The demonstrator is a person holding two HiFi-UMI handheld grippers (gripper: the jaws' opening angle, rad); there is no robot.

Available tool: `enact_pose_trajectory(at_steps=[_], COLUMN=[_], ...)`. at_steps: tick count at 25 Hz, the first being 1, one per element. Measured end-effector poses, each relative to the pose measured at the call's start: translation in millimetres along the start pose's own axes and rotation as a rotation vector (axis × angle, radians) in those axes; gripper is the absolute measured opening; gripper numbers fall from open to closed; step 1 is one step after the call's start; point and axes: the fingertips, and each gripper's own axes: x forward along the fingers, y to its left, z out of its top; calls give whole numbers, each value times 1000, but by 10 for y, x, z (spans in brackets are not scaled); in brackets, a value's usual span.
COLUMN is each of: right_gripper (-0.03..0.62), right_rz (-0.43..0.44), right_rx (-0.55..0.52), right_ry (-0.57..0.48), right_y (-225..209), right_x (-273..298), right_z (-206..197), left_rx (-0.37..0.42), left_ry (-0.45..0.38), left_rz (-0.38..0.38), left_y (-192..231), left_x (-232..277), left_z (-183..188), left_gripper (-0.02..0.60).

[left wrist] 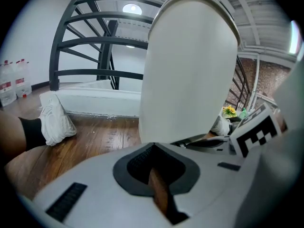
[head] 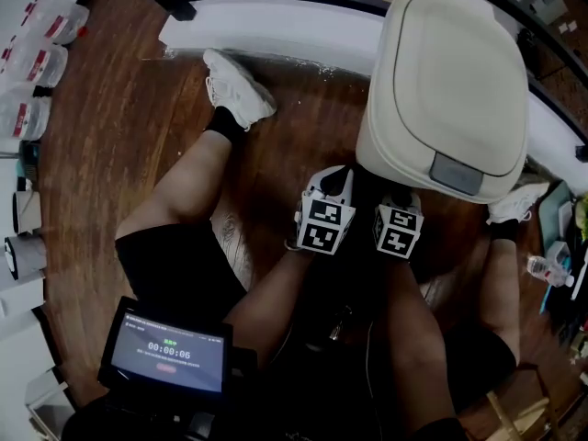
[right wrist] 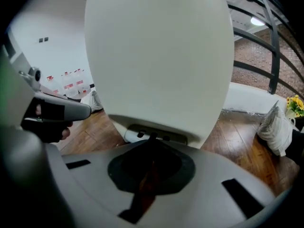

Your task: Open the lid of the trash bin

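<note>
A cream trash bin (head: 441, 81) stands on the wood floor with its lid (head: 459, 62) down and a grey latch button (head: 457, 173) at the lid's front edge. Both grippers hover low in front of the bin, side by side. My left gripper (head: 338, 180) points at the bin's lower front left, and my right gripper (head: 397, 197) sits just below the button. In the left gripper view the bin (left wrist: 190, 65) rises right behind the shut jaws of the gripper (left wrist: 153, 148). The right gripper view has the bin (right wrist: 159, 56) filling the frame above the shut gripper (right wrist: 151, 144). Neither gripper holds anything.
The person's legs and white shoes (head: 237, 90) flank the bin. A white raised ledge (head: 276, 21) and black stair rails (left wrist: 95, 42) stand behind it. A tablet (head: 165, 352) is at the lower left, water jugs (head: 37, 58) far left, a bottle (head: 548, 270) right.
</note>
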Motion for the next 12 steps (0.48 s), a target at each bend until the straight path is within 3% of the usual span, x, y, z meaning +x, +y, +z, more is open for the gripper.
enact_pose_trajectory(at_steps=[12], right_gripper=[5], right_rz=[30], right_rx=[20], right_ry=[5], right_y=[-2], right_x=[232], right_z=[-92], left_rx=[-53], left_ry=[30], left_rz=[1], left_y=[101], left_x=[176], left_z=[-102], left_gripper=[-2])
